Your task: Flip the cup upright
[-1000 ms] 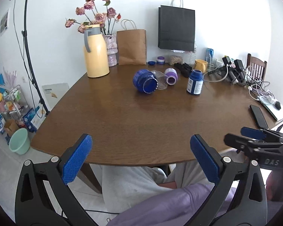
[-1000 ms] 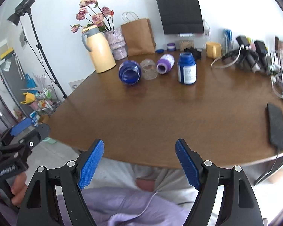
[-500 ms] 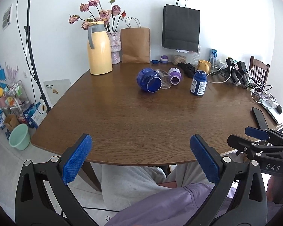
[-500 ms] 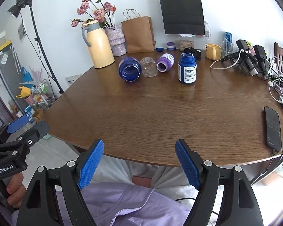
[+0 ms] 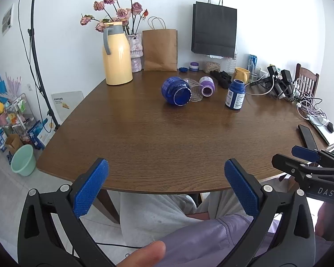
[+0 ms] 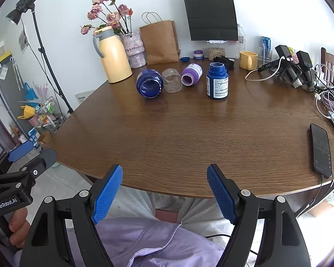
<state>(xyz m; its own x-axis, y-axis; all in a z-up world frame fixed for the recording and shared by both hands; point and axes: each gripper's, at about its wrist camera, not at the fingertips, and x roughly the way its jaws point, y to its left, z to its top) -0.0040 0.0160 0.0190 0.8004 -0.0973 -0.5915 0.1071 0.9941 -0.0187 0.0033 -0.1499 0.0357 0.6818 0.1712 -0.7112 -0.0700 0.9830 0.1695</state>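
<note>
Cups lie on their sides in a row at the far middle of the table (image 5: 167, 138): a blue cup (image 5: 176, 90) with its mouth toward the cameras, a clear cup (image 5: 194, 87) touching it on its right, and a purple cup (image 5: 207, 86) next along. Just right of these, a blue bottle (image 5: 235, 94) stands upright. All of them sit well apart from both grippers, which hang at the near edge of the table, over the person's lap. The left gripper (image 5: 167, 187) is spread wide, its blue pads (image 5: 90, 188) apart with nothing between them and touching nothing. The right gripper (image 6: 164, 194) is likewise wide apart and holds nothing; in its view the blue cup (image 6: 149, 84) lies ahead and slightly left, the clear cup (image 6: 172, 80) and purple cup (image 6: 191, 74) almost straight ahead. A phone (image 6: 321, 150) lies flat near the table's right edge.
</note>
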